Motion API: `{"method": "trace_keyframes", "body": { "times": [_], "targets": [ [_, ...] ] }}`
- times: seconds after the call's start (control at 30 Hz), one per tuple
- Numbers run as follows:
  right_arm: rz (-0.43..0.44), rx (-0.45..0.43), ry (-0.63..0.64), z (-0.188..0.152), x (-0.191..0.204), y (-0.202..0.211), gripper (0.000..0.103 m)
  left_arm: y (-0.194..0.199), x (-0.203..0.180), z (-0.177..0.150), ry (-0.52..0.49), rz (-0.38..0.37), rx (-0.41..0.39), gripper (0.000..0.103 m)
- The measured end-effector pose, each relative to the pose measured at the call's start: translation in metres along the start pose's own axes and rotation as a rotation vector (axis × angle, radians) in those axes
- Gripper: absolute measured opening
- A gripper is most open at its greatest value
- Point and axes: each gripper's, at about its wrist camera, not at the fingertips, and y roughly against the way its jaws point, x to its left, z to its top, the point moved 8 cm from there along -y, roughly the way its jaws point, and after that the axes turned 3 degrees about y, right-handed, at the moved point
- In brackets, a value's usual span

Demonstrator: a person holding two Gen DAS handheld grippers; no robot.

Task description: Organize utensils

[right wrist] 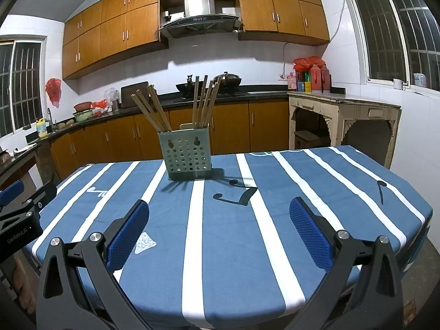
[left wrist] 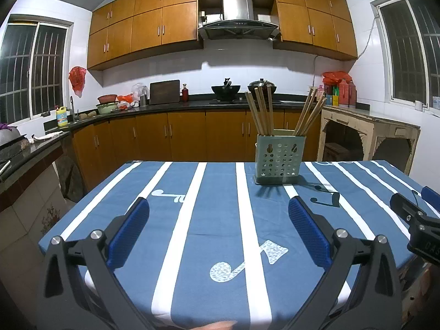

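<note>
A pale green perforated utensil holder point(left wrist: 279, 159) stands at the far side of the blue striped tablecloth point(left wrist: 192, 220). Several wooden chopsticks point(left wrist: 262, 110) stand in it in two bunches, one leaning left and one point(left wrist: 309, 115) leaning right. The holder point(right wrist: 188, 155) and chopsticks point(right wrist: 205, 101) also show in the right wrist view. My left gripper point(left wrist: 218, 211) is open and empty above the near part of the table. My right gripper point(right wrist: 218, 211) is open and empty too, well short of the holder. The right gripper shows at the right edge of the left wrist view point(left wrist: 412, 206).
The table point(right wrist: 357, 192) has a blue cloth with white stripes and music notes. Beyond it runs a dark kitchen counter point(left wrist: 165, 104) with pots, bottles and a wok point(left wrist: 225, 89). A worn white side table point(right wrist: 343, 110) stands at the right.
</note>
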Motion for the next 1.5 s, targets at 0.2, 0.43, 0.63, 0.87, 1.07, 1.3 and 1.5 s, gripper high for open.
{"method": "trace_keyframes", "body": {
  "times": [0.2, 0.43, 0.63, 0.87, 1.07, 1.3, 1.5],
  "targets": [
    [0.001, 0.002, 0.001, -0.0021, 0.0024, -0.0003, 0.101, 0.0000, 0.0000, -0.0001, 0.000, 0.000, 0.000, 0.099],
    [0.001, 0.002, 0.002, -0.0014, 0.0025, -0.0002, 0.101, -0.0002, 0.0004, -0.0001, 0.000, 0.002, 0.000, 0.099],
    [0.002, 0.003, 0.001, -0.0030, 0.0044, 0.0001, 0.101, -0.0006, 0.0011, -0.0012, 0.001, 0.001, 0.002, 0.099],
    [0.002, 0.003, 0.001, -0.0020, 0.0039, -0.0001, 0.101, -0.0002, 0.0008, -0.0009, 0.000, 0.003, 0.001, 0.099],
    [0.002, 0.004, 0.001, -0.0015, 0.0040, 0.0000, 0.101, 0.0000, 0.0002, -0.0007, 0.000, 0.003, 0.001, 0.099],
    [0.002, 0.005, 0.001, -0.0026, 0.0052, 0.0002, 0.101, 0.0000, 0.0002, -0.0006, 0.001, 0.002, 0.002, 0.099],
    [0.002, 0.005, 0.001, -0.0024, 0.0057, 0.0003, 0.101, 0.0001, -0.0001, -0.0003, 0.001, 0.002, 0.002, 0.099]
  ]
}}
